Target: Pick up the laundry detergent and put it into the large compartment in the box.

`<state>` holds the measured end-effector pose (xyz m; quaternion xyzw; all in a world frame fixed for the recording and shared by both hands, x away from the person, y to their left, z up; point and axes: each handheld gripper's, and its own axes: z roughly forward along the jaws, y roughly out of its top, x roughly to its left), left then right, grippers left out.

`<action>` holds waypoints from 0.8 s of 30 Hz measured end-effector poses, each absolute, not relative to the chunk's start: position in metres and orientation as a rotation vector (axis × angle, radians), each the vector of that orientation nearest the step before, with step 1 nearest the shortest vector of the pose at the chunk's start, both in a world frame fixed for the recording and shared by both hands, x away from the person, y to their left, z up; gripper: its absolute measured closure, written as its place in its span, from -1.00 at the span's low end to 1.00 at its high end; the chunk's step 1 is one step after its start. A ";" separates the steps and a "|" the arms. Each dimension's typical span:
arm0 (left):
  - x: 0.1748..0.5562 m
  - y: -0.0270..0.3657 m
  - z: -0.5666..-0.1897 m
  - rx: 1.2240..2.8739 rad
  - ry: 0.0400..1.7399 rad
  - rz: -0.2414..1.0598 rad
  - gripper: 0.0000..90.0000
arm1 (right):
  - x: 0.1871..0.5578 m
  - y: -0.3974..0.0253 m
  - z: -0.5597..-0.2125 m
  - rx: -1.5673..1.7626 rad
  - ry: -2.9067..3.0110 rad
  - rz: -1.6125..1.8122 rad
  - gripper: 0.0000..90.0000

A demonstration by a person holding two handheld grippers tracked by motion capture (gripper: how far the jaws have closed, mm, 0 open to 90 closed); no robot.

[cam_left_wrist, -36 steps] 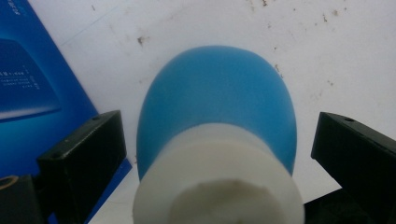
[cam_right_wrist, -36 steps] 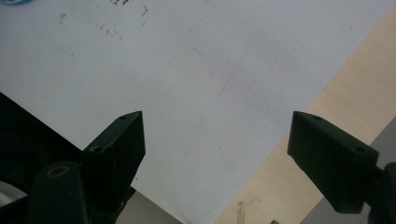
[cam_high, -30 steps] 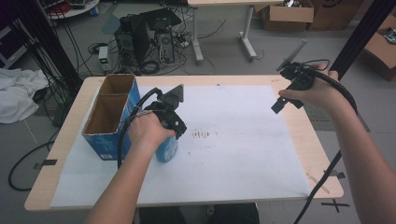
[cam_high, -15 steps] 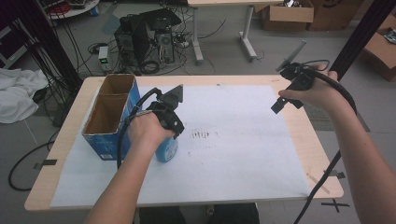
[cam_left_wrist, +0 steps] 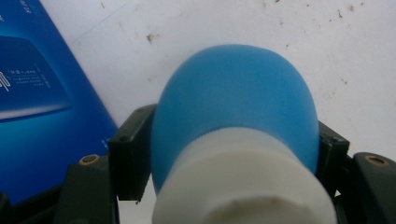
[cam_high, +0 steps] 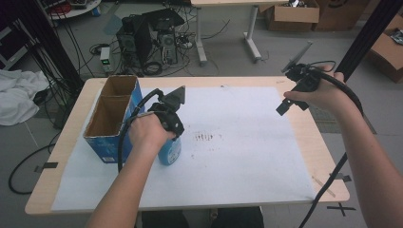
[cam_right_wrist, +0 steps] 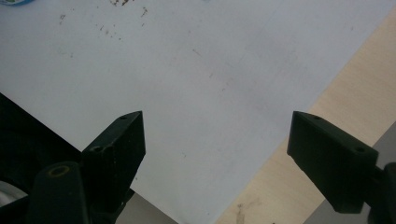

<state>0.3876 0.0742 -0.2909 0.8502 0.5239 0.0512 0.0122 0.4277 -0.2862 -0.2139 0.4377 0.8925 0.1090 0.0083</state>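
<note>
No visible change from the earlier high-view frames: both hands and the bottle sit where they were.

Left gripper [cam_left_wrist: 233, 154] is clamped on the blue bottle [cam_left_wrist: 233, 102], one jaw on each side of the blue body just above the white cap (cap end points toward the camera). In the high view the left gripper [cam_high: 169, 142] holds the blue bottle [cam_high: 169, 151] low over the white paper sheet [cam_high: 247, 156], just beside the blue cardboard box [cam_high: 107, 145]; can't tell if the bottle touches the sheet. Box is open on top, at the table's left side.

Right gripper [cam_right_wrist: 215, 140] is wide open, nothing between the jaws, over the sheet's edge and the bare wooden table [cam_right_wrist: 355, 93]. High view: right gripper [cam_high: 285, 105] held up near the far right corner, well apart from the bottle.
</note>
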 end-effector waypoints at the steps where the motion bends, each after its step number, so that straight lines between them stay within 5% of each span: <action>1: 0.388 0.074 -0.291 2.651 1.632 0.153 -0.23 | 0.428 -0.286 -0.214 1.367 2.790 0.341 -0.57; 24: 0.394 0.076 -0.283 2.685 1.597 0.028 -0.16 | 0.431 -0.286 -0.215 1.375 2.791 0.340 -0.56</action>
